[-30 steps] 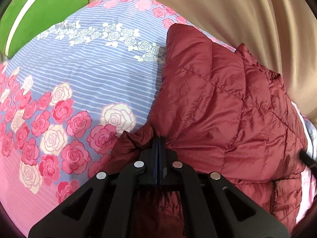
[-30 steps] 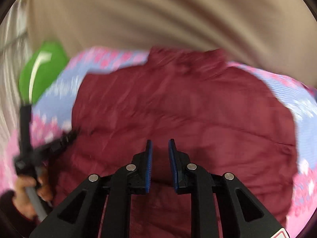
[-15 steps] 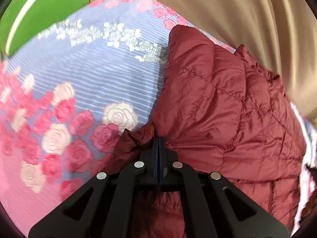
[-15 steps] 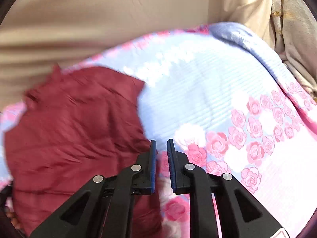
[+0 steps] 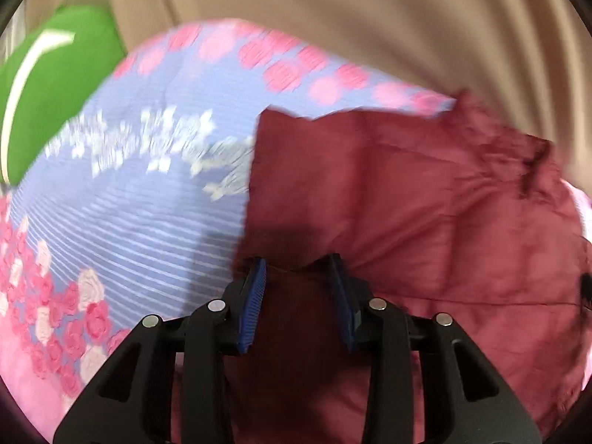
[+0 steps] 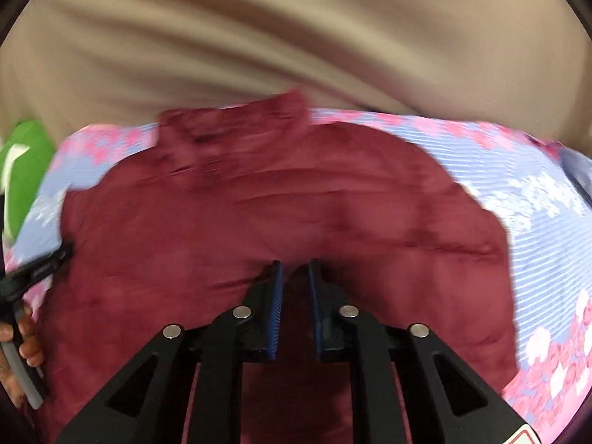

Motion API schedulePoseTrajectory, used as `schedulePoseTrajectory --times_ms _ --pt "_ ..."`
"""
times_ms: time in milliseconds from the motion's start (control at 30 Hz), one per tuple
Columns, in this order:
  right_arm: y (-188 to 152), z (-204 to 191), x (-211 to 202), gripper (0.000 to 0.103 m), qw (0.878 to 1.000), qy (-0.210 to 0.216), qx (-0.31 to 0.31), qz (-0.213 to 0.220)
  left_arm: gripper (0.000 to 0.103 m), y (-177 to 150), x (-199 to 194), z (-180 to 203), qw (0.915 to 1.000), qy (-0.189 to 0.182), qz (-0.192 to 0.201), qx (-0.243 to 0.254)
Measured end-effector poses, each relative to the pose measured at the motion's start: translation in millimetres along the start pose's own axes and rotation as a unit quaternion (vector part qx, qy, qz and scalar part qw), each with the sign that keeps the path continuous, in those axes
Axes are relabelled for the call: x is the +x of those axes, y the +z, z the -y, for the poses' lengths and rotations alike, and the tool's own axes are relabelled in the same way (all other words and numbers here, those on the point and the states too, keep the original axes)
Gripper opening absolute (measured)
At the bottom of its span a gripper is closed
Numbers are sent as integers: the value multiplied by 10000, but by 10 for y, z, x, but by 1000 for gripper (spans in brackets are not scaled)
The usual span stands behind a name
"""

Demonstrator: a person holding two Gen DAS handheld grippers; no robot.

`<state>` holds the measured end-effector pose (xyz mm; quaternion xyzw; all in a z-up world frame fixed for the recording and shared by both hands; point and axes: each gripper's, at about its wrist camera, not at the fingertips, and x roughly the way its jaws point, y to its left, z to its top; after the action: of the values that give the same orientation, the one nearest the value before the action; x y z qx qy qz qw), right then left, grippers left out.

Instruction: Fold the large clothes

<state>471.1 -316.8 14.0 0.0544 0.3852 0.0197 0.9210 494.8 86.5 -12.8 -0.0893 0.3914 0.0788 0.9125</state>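
A maroon quilted puffer jacket [image 5: 425,214] lies on a bed with a floral sheet [image 5: 122,222], its collar toward the far edge. My left gripper [image 5: 299,259] is open, its blue-padded fingers straddling the jacket's near left edge without pinching it. In the right wrist view the jacket [image 6: 229,222] fills the middle, and my right gripper [image 6: 296,264] is open with a narrow gap, hovering over the jacket's near middle. The left gripper [image 6: 55,255] shows at the jacket's left edge there, with the person's hand below it. Both views are motion-blurred.
The sheet [image 6: 536,222] is blue-striped with pink and white roses. A green pillow [image 5: 48,85] lies at the far left corner of the bed. A beige curtain [image 5: 370,18] hangs behind the bed.
My left gripper has opened and let go of the jacket fold it was pinching. My right gripper has swung from the bare sheet on the right back over the jacket.
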Motion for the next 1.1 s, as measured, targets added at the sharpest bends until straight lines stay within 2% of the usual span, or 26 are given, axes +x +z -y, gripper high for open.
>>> schedulePoseTrajectory --times_ms 33,100,167,233,300,367,433,500,600,633,667,700,733,767,800,833,867,900,933,1033,1100 --pt "18 175 13 7 9997 -128 193 2 34 15 18 -71 9999 -114 55 -68" --pt "41 672 39 7 9941 -831 696 -20 34 44 38 -134 9998 -152 30 -143" --pt "-30 1085 -10 7 9879 -1039 1144 -114 34 58 33 -139 10000 -43 52 -73" --pt "-125 1321 -192 20 9845 -1052 1404 -52 34 67 -52 -191 9997 -103 57 -206" --pt "-269 1390 -468 22 9873 -993 1236 87 39 58 -232 -297 9982 -391 55 -454" --pt "-440 1355 -654 31 9913 -885 972 30 60 -20 -420 -361 9963 -675 53 -536" --pt "-655 1295 -816 55 9944 -738 763 -15 73 -186 -634 -433 9950 -869 67 -479" --pt "-931 1282 -961 59 9962 -592 626 -125 78 -349 -721 -494 9962 -814 -24 -319" --pt "-1347 1377 -1081 59 9945 -437 765 -560 78 -655 -742 -667 9945 -848 -535 -301" --pt "-1450 1396 -1079 59 9934 -364 857 -664 78 -799 -787 -767 9920 -1038 -612 -376" --pt "-1575 1408 -1112 59 9920 -259 978 -756 78 -906 -881 -789 9935 -995 -486 -258" --pt "-1690 1371 -1175 60 9910 -169 1034 -834 78 -974 -933 -793 9944 -893 -550 -159" --pt "-1762 1339 -1204 60 9909 -124 1037 -853 77 -1030 -969 -796 9936 -958 -596 -96" --pt "-1810 1284 -1250 60 9920 -118 976 -795 67 -1081 -1013 -775 9937 -955 -592 -28" --pt "-1854 1226 -1272 57 9924 -65 926 -813 62 -1126 -1047 -744 9945 -862 -586 96" --pt "-1872 1183 -1283 35 9926 -66 895 -813 41 -1176 -1084 -688 9946 -810 -561 318" --pt "-1891 1136 -1290 21 9928 -42 872 -815 22 -1210 -1099 -662 9926 -958 -639 393" --pt "-1911 1112 -1299 8 9918 77 934 -866 16 -1254 -1143 -650 9927 -927 -660 410" --pt "-1928 1108 -1330 5 9905 113 1041 -888 5 -1309 -1181 -649 9910 -1007 -773 423" --pt "-2052 1061 -1540 2 9898 65 1113 -887 3 -1488 -1351 -677 9883 -1114 -904 511" --pt "-2253 1043 -1754 1 9897 29 1082 -941 2 -1684 -1550 -741 9860 -1155 -1022 630"
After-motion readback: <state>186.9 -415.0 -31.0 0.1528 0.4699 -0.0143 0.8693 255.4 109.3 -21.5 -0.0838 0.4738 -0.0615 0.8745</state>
